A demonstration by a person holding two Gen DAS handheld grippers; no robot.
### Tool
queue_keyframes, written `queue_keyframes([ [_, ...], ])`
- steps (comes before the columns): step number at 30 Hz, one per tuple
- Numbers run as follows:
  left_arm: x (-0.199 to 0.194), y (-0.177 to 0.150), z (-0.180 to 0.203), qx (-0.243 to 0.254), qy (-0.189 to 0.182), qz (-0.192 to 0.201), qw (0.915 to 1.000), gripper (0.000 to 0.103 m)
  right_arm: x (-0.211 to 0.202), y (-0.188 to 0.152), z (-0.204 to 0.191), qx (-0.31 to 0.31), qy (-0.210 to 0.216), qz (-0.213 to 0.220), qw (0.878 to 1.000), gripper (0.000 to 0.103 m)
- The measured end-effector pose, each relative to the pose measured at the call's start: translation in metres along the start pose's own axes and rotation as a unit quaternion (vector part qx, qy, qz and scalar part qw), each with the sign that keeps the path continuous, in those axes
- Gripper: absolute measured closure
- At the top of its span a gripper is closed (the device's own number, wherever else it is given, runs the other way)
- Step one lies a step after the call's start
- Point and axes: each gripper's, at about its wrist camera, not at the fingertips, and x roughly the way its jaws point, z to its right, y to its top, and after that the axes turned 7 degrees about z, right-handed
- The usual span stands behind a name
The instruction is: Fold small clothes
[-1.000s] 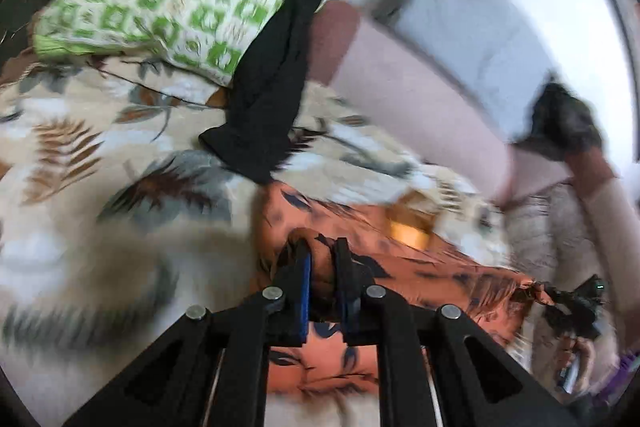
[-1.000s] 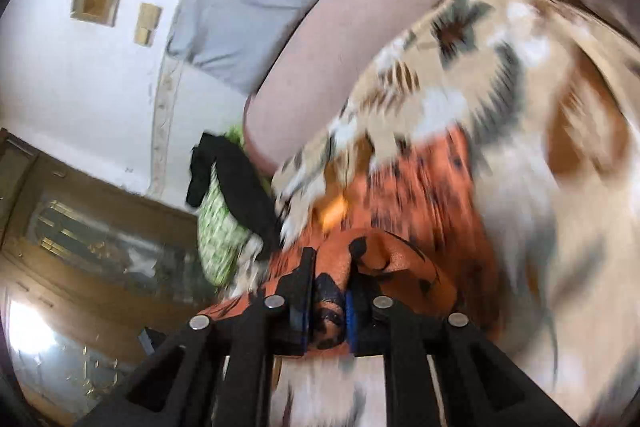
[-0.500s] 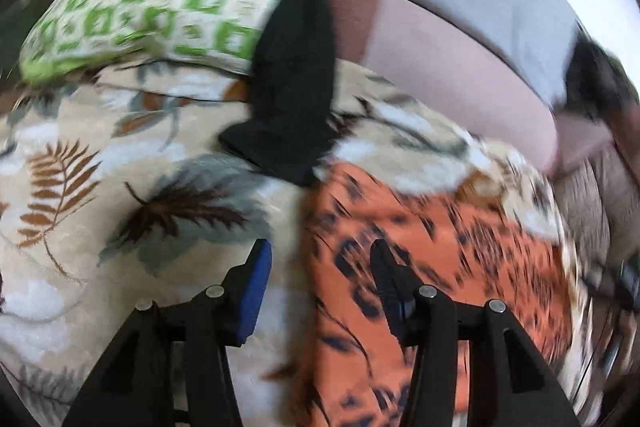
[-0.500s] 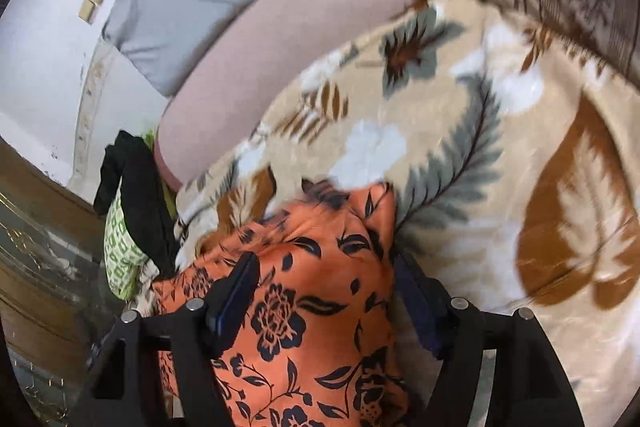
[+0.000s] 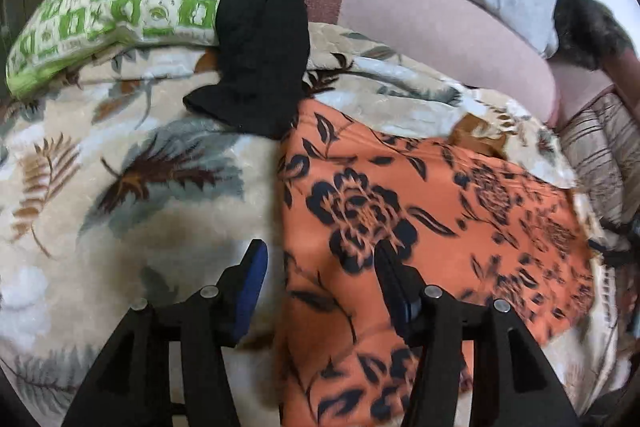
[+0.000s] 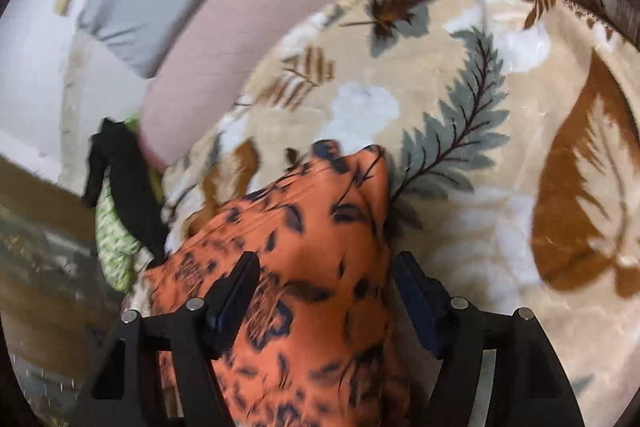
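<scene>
Left gripper point(image 5: 320, 259) opening, right gripper point(image 6: 324, 275) spread; both straddle the orange cloth point(image 5: 420, 207) unpinched. Risk: the loose, slippery fold slides open on the plush blanket point(image 5: 120, 187).

My left tongs point(image 5: 318, 259) are made of matte black plastic arms with triangular openings cut in them, and silver round screw heads sit at the joints. The fingers point(image 5: 252, 271) carry blue pads on their inner faces. My right tongs point(image 6: 326, 283) have the same black frame, the same silver screws, and dark blue pads point(image 6: 412, 291) on the inner sides.
</scene>
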Motion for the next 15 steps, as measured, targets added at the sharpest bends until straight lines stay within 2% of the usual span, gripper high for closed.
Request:
queue_keyframes([
  [1,-0.002,-0.006,-0.005,-0.014,-0.009,-0.008,0.9998,0.039,-0.004,-0.007,0.003,0.007,0.003,-0.004,1.000,0.030],
  [6,0.016,-0.036,-0.012,-0.046,-0.033,-0.050,0.9972,0.038,0.017,-0.058,0.021,0.004,-0.007,-0.093,0.996,0.030],
  [9,0.020,-0.041,-0.008,-0.039,-0.027,-0.040,0.9981,0.041,0.021,-0.062,0.013,-0.002,-0.002,-0.082,0.997,0.029],
  [10,0.020,-0.041,-0.006,-0.032,-0.019,-0.044,0.9983,0.067,0.024,-0.062,0.009,-0.004,0.003,-0.084,0.996,0.029],
  [11,0.021,-0.039,-0.003,-0.027,-0.018,-0.050,0.9982,0.076,0.027,-0.062,0.005,-0.014,0.001,-0.088,0.996,0.029],
  [13,0.024,-0.036,0.000,-0.026,-0.020,-0.062,0.9975,0.082,0.035,-0.063,0.000,-0.030,-0.015,-0.098,0.995,0.033],
  [14,0.026,-0.034,0.001,-0.026,-0.017,-0.065,0.9974,0.082,0.037,-0.062,0.003,-0.026,-0.021,-0.100,0.994,0.043],
  [15,0.027,-0.033,0.002,-0.026,-0.013,-0.067,0.9973,0.082,0.043,-0.061,0.006,-0.014,-0.022,-0.101,0.994,0.063],
])
